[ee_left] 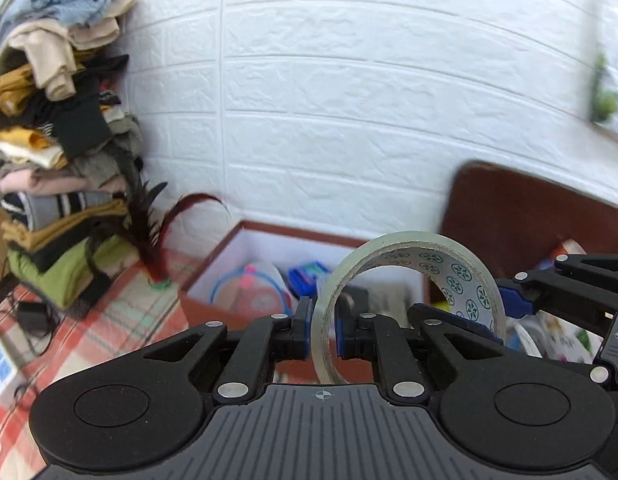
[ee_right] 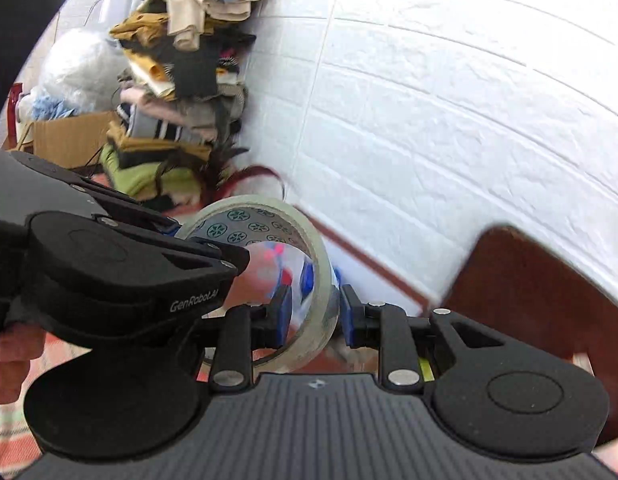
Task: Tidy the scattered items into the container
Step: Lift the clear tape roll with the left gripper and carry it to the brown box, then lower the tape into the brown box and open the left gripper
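Clear tape roll [ee_left: 409,276], green-flower core

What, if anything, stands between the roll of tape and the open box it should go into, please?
Nothing visible does. The roll of tape is gripped by the left hand-held gripper and right hand-held gripper, and the box lies open beyond it, lid raised.

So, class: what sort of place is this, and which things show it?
Probably a home room or storage corner: a pile of folded clothes against a white brick-pattern wall, and a checked cloth under a box of odds and ends.
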Demonstrator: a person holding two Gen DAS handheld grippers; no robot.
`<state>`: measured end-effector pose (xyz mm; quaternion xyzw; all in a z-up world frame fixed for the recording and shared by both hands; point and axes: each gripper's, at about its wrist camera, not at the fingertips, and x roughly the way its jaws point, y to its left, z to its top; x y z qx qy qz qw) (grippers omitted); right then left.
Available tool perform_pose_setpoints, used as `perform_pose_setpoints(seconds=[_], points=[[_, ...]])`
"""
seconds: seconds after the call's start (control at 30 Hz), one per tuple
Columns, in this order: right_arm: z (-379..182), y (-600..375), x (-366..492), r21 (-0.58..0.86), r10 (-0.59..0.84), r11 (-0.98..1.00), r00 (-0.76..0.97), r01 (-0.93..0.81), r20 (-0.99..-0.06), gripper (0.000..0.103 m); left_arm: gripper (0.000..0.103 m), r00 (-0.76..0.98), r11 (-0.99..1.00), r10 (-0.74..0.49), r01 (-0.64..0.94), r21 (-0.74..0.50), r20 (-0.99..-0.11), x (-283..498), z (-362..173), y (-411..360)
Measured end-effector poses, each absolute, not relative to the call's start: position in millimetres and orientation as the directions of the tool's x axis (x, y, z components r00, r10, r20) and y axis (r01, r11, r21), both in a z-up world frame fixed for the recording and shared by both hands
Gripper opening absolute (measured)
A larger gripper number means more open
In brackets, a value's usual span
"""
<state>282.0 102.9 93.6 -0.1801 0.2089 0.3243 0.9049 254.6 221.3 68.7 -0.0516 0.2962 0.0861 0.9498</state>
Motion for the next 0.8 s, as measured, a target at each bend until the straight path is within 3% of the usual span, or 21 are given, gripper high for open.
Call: perform_pose_setpoints(seconds=[0.57,0.6,0.63,0.67,0.7,0.73,0.77,0.8], points=[[19.5,176.9,443.9,-0.040,0.518,0.731,0.593,-0.681,-0.617,0.029,0.015,0.742,0.961,0.134,-0.260,-0.098,-0.657,409.7,-9.6,309.0],[17.6,181.0,448.8,-0.018,0.536,0.723,0.577,-0.691,-0.616,0.030,0.021,0.737,0.956,0.150,-0.279,-0.094,-0.659,414.5,-11.9,313.0],[15.6,185.1,453.8,0.004,0.554,0.714,0.562,-0.700,-0.614,0.033,0.036,0.726,0.947,0.173,-0.308,-0.090,-0.665,418.9,-14.5,318.3],[13.6,189.2,458.5,0.023,0.567,0.708,0.549,-0.706,-0.615,0.040,0.054,0.714,0.935,0.204,-0.345,-0.083,-0.670,421.3,-17.7,324.0],[11.1,192.5,461.7,0.027,0.561,0.714,0.549,-0.699,-0.619,0.046,0.065,0.709,0.925,0.232,-0.372,-0.074,-0.666,419.6,-20.0,329.0],[8.3,193.3,462.3,0.016,0.549,0.726,0.566,-0.687,-0.615,0.060,0.079,0.704,0.915,0.259,-0.399,-0.066,-0.661,417.9,-22.4,333.9],[5.8,193.2,462.2,0.007,0.541,0.735,0.581,-0.678,-0.608,0.068,0.078,0.700,0.908,0.277,-0.416,-0.060,-0.658,416.2,-24.1,337.4],[4.0,190.3,460.2,0.000,0.546,0.733,0.589,-0.680,-0.596,0.070,0.078,0.700,0.911,0.271,-0.408,-0.059,-0.661,414.7,-24.3,336.9]])
